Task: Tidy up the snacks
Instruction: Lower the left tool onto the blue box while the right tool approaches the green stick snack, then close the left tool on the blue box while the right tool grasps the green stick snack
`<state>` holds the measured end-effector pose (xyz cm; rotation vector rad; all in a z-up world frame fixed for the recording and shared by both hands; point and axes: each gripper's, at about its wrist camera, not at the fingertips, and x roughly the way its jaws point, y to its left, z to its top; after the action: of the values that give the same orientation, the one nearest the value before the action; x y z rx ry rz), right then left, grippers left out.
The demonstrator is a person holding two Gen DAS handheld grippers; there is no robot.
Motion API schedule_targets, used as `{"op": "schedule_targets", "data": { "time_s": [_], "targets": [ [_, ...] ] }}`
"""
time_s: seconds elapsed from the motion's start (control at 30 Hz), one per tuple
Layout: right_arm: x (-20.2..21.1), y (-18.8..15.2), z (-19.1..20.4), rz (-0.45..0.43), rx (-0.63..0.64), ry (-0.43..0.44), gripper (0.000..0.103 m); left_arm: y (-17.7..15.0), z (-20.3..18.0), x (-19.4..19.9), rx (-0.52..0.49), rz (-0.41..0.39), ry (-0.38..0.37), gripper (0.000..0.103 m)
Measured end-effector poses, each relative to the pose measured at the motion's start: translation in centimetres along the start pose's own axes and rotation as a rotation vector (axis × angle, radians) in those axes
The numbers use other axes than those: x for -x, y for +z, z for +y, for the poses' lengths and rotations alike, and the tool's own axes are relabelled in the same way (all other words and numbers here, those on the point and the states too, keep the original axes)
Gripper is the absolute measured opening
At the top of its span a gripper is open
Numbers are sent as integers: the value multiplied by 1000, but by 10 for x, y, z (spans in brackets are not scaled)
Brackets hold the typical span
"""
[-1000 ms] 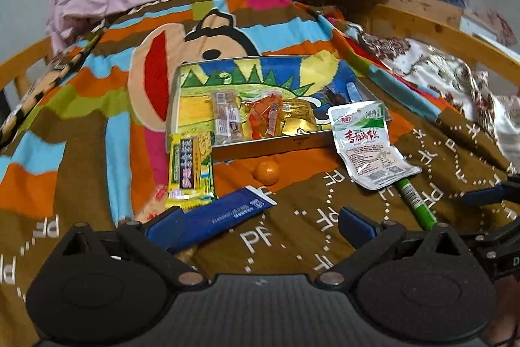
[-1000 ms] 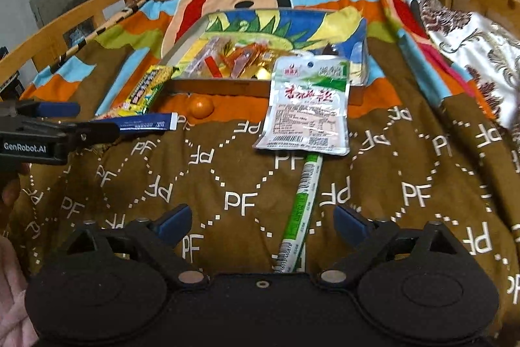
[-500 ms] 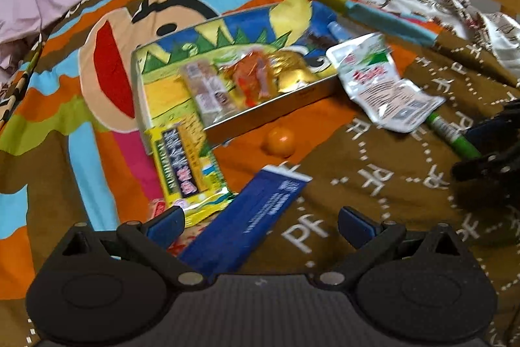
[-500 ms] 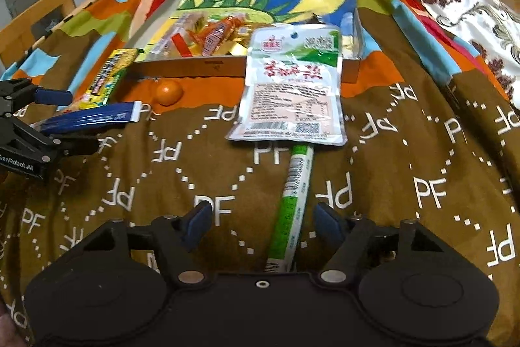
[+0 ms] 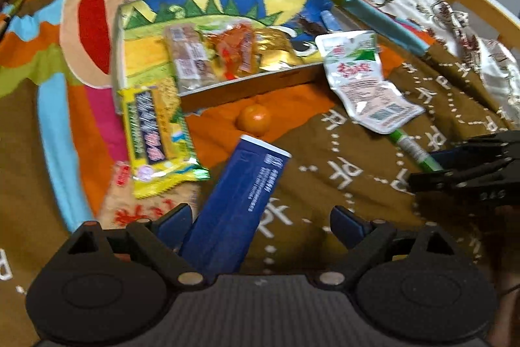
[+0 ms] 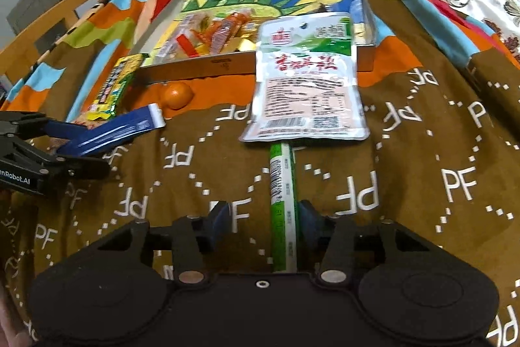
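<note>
Both of my grippers sit low over the bed's patterned blanket [image 6: 422, 152]. My right gripper [image 6: 265, 217] has its jaws narrowed around the green snack stick [image 6: 282, 194], one pad close against it and the other with a gap. The stick's far end runs under the white pouch [image 6: 305, 86], which leans on the tray [image 6: 201, 67] of snacks. My left gripper [image 5: 260, 220] is spread wide around the blue packet [image 5: 240, 200]. Beyond it lie a small orange [image 5: 253, 118] and a yellow bar [image 5: 156, 132].
</note>
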<state>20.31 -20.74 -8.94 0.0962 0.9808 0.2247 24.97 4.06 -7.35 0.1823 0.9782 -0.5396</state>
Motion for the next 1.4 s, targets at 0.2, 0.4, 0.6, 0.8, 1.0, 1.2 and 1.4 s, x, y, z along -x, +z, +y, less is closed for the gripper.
{"op": "schedule_targets", "data": {
  "time_s": [0.2,0.4,0.6,0.8,1.0,1.2,1.4],
  "targets": [
    [-3,2,-9,11,-61,18,47,2,0,-6,5,0,29,92],
    [0,-1,-3,18,-55,66,30,-3,-5,-14,48,64,-28,72],
    [4,-4,4,15,-11,77,27,-3,-16,-11,74,67,-39,72],
    [7,-8,6,31,43,15,33,-5,-11,-11,121,62,14,70],
    [7,-11,12,27,85,21,27,-5,-9,-11,150,56,58,58],
    [10,-18,32,8,168,77,21,-11,-20,-4,228,56,47,41],
    [1,-17,31,21,155,81,22,-13,-26,-10,207,71,49,42]
  ]
}}
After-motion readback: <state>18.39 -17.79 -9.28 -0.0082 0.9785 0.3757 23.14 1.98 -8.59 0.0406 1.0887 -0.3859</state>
